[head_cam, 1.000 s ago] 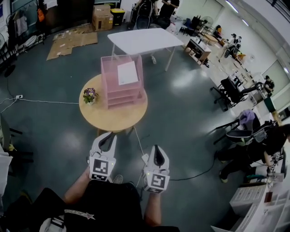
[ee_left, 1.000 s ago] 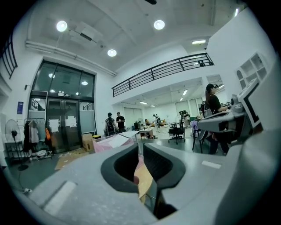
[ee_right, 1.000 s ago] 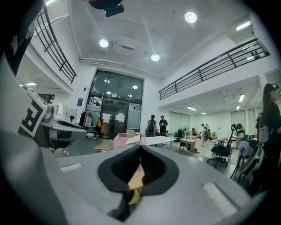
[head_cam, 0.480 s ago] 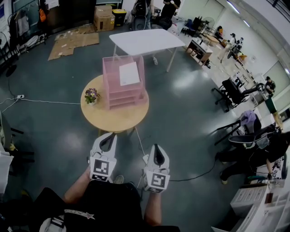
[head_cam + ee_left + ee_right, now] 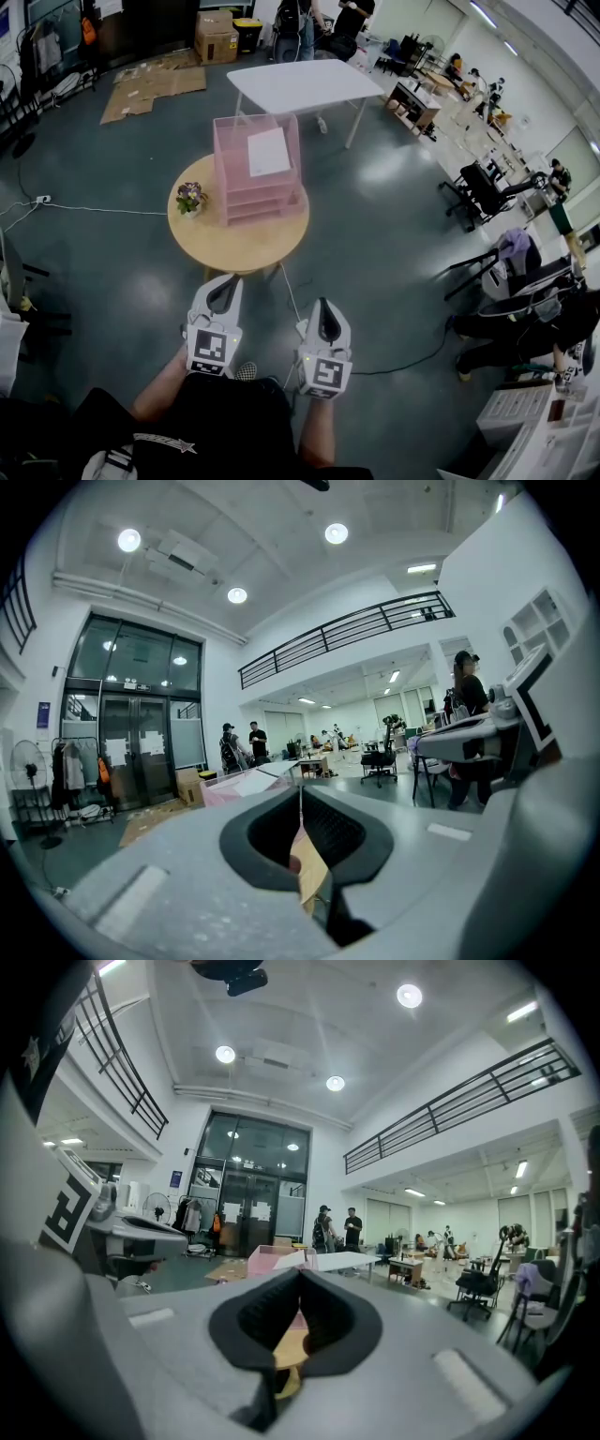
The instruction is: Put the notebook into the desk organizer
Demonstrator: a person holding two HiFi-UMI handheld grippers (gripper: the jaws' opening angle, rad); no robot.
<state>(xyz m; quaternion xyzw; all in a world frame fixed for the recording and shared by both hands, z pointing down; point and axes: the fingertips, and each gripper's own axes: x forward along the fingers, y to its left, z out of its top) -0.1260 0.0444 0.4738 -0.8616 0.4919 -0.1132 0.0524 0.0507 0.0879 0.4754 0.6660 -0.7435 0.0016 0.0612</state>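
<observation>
A pink desk organizer [image 5: 255, 169] stands on a round wooden table [image 5: 239, 239] ahead of me. A white notebook [image 5: 269, 152] lies flat on its top. Both grippers hang low near my body, well short of the table. My left gripper [image 5: 223, 281] is shut with nothing between its jaws. My right gripper [image 5: 322, 305] beside it is also shut and empty. In the left gripper view, the left gripper [image 5: 300, 791] points toward the organizer [image 5: 234, 787]. In the right gripper view, the organizer [image 5: 267, 1260] shows just above the right gripper [image 5: 300, 1274].
A small potted flower [image 5: 189, 198] sits at the table's left edge. A white table [image 5: 302, 84] stands behind, with flattened cardboard [image 5: 150, 84] on the floor to the left. A cable [image 5: 289, 298] runs across the floor between me and the table. Office chairs [image 5: 483, 192] and people are at right.
The table and organizer sit slightly further right in the head view. Both grippers have kept their places.
</observation>
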